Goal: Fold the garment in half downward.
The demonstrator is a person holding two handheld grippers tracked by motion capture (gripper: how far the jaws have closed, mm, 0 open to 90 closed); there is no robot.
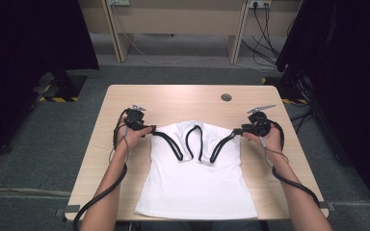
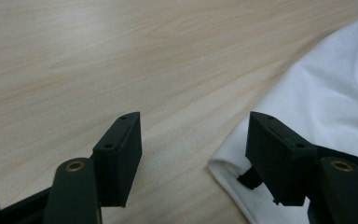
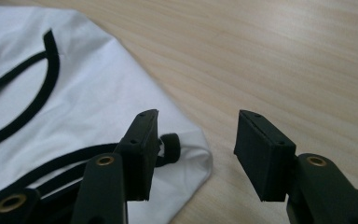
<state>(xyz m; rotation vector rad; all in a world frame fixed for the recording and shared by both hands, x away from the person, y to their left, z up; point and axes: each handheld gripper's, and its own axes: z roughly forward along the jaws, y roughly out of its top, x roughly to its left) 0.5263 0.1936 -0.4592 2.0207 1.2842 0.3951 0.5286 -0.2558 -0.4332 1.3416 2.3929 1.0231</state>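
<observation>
Broadly, spans the middle of the high view as a pale wooden surface point(image 1: 173, 96), set on grey carpet with dark curtains at either side. Carries a white sleeveless top point(image 1: 197, 187), laid flat on the near half, hem along the near edge, shoulders pointing away toward the far side. Shows two bare forearms coming in from the bottom edge, one along each side of the garment, with the left hand point(image 1: 131, 138) and right hand point(image 1: 264, 138) resting at shoulder height of the top. Holds the left gripper point(image 1: 147, 129) at the top's left shoulder corner and the right gripper point(image 1: 238, 131) at its right shoulder corner, both low against the wood and aimed inward at each other. Seen from the left gripper view, keeps the fingers point(image 2: 121, 154) released and well apart, one over bare wood, the other just over the folded white corner, nothing pinched between them. Seen from the right gripper view, mirrors that: fingers point(image 3: 261, 154) released, one above the white corner, the other over bare wood, the gap holding only grain. Runs black trim point(image 1: 174, 145) in loops around the armholes and neckline. Has a small round grommet point(image 1: 226, 97) near the far edge, well apart from the garment.
</observation>
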